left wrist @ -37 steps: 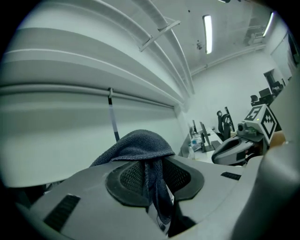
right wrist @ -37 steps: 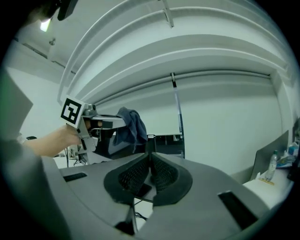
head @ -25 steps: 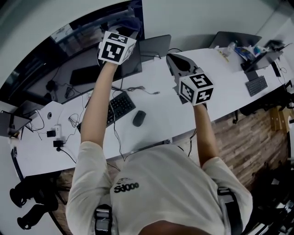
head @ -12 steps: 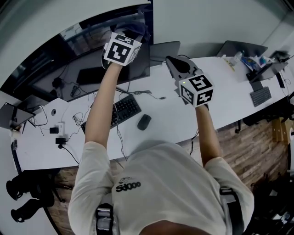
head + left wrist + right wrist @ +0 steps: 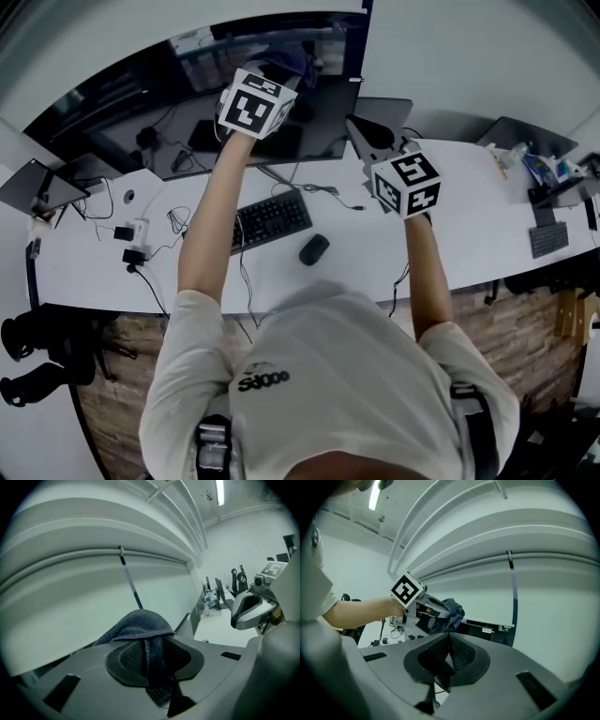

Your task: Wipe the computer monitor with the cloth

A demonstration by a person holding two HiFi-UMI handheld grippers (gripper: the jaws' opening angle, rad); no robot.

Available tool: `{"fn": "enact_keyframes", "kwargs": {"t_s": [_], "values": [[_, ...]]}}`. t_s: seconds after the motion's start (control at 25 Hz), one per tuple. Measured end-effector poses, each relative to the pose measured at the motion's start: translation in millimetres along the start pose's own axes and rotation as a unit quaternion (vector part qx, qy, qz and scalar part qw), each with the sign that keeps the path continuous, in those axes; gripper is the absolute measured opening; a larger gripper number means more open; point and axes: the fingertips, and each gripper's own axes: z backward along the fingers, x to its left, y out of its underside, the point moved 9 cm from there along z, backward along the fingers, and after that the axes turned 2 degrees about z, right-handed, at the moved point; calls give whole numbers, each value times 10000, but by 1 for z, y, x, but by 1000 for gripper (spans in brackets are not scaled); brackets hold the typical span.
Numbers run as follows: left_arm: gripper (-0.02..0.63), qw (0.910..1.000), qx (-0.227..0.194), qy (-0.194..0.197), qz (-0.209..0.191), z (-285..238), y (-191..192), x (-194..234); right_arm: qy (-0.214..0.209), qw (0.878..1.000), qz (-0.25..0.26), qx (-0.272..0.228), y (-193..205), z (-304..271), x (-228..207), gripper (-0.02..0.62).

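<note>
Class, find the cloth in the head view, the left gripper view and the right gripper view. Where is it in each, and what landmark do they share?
Head view: cloth upper middle, in front of the monitor.
Left gripper view: centre, pinched in the left gripper.
Right gripper view: just left of centre, above the jaws.
Shared landmark: white desk.

White desk carries monitor, keyboard, mouse and seemingly 2 laptops.
</note>
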Motion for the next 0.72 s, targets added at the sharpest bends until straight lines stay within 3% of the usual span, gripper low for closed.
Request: {"fn": "enact_keyframes", "kwargs": {"t_s": [0.24,0.72], "values": [[96,9984,5,-390,414,36,32,40,-472,9989,57,29,-3,-40,29,0],[97,9893,13,-1083,982,115,98,122,-1025,9941,331,99,-16,-121,86,0]]}}
